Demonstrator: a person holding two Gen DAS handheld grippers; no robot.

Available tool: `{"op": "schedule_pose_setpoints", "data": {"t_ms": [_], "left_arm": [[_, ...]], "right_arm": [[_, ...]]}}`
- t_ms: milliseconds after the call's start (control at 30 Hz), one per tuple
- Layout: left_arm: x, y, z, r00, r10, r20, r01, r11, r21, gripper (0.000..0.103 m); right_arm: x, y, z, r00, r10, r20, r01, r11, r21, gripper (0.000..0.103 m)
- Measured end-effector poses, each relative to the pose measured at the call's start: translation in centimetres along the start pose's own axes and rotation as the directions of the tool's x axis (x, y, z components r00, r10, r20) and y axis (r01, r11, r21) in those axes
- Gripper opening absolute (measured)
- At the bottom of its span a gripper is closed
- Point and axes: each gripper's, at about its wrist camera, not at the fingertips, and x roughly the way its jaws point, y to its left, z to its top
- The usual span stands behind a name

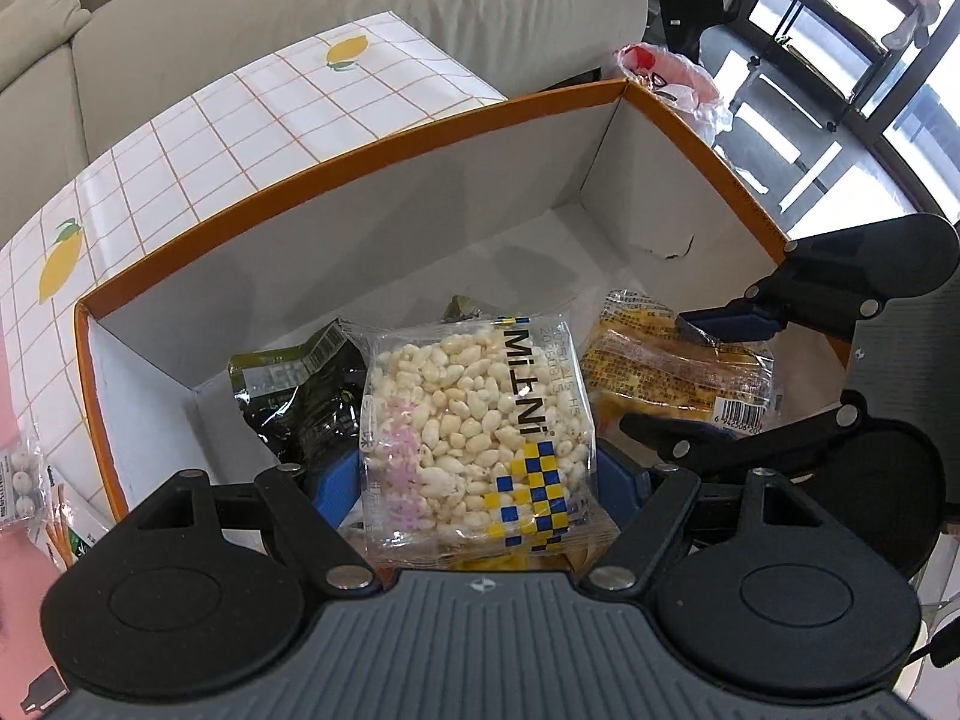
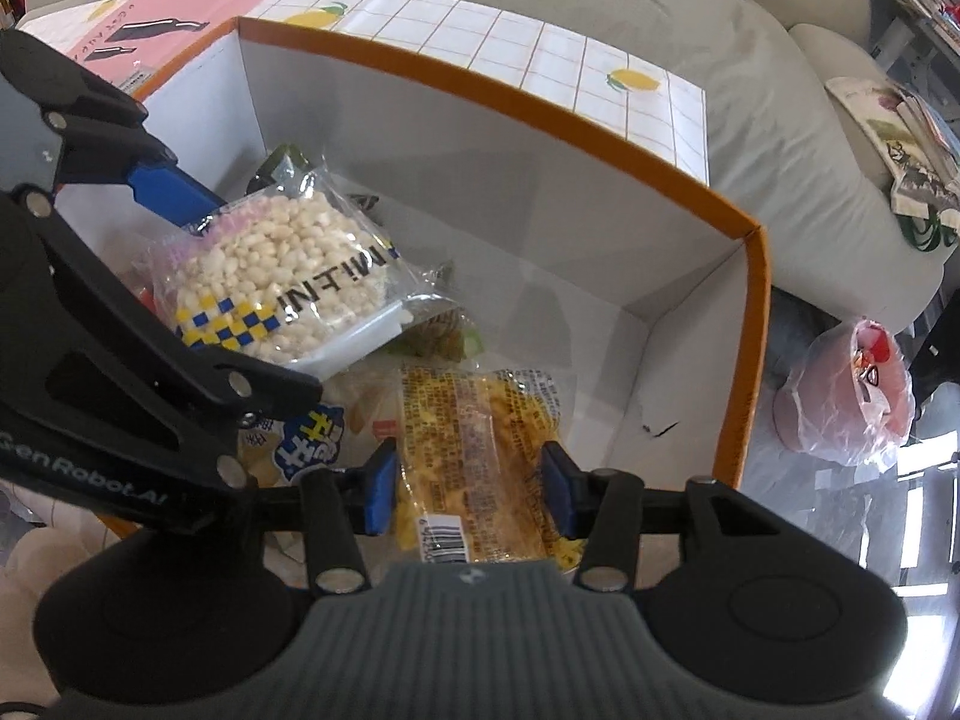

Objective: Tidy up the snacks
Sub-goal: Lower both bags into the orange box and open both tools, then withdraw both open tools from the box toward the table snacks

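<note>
An orange-rimmed white box [image 1: 384, 141] [image 2: 540, 126] holds several snack packs. Inside the box, my left gripper [image 1: 477, 474] [image 2: 252, 294] is shut on a clear pack of white puffed rice [image 1: 474, 420] [image 2: 282, 282], one blue pad against each side. Just to the right, my right gripper [image 2: 468, 489] [image 1: 666, 372] is shut on a yellow snack pack with a barcode [image 2: 474, 456] [image 1: 672, 372]. A dark green packet [image 1: 300, 384] lies under and left of the rice pack. A blue-labelled bag [image 2: 312, 438] lies beneath both held packs.
The box stands on a lemon-print checked tablecloth [image 1: 240, 120] [image 2: 600, 66], with a beige sofa [image 1: 300, 12] [image 2: 780, 138] behind. A pink plastic bag [image 1: 672, 78] [image 2: 852, 396] sits past the box's right end. Small snack packs [image 1: 18, 474] lie outside its left wall.
</note>
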Motion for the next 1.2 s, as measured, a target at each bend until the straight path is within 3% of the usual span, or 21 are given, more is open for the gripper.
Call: {"op": "schedule_pose_setpoints", "data": {"t_ms": [400, 500, 733, 967, 1200], "left_arm": [[-1.6, 1.0, 0.1, 1.000, -0.006, 0.008, 0.006, 0.997, -0.073, 0.100], [-2.7, 1.5, 0.0, 0.998, -0.044, 0.039, 0.048, 0.992, -0.114, 0.103], [-4.9, 1.5, -0.6, 0.992, -0.095, 0.084, 0.107, 0.982, -0.156, 0.103], [-8.1, 2.2, -2.2, 0.970, -0.166, 0.180, 0.205, 0.952, -0.228, 0.103], [-11.4, 3.8, -4.6, 0.936, -0.219, 0.277, 0.298, 0.911, -0.286, 0.103]], "right_arm": [[-0.9, -0.4, 0.7, 1.000, -0.010, 0.001, 0.010, 1.000, 0.028, 0.064], [-1.4, -0.3, 0.9, 1.000, -0.024, 0.008, 0.024, 0.999, 0.037, 0.074], [-3.3, 0.0, 1.0, 0.998, -0.057, 0.037, 0.055, 0.997, 0.050, 0.078], [-6.1, 0.9, 0.1, 0.984, -0.147, 0.099, 0.136, 0.985, 0.102, 0.086], [-8.6, 2.3, -1.1, 0.951, -0.276, 0.139, 0.251, 0.952, 0.173, 0.091]]}}
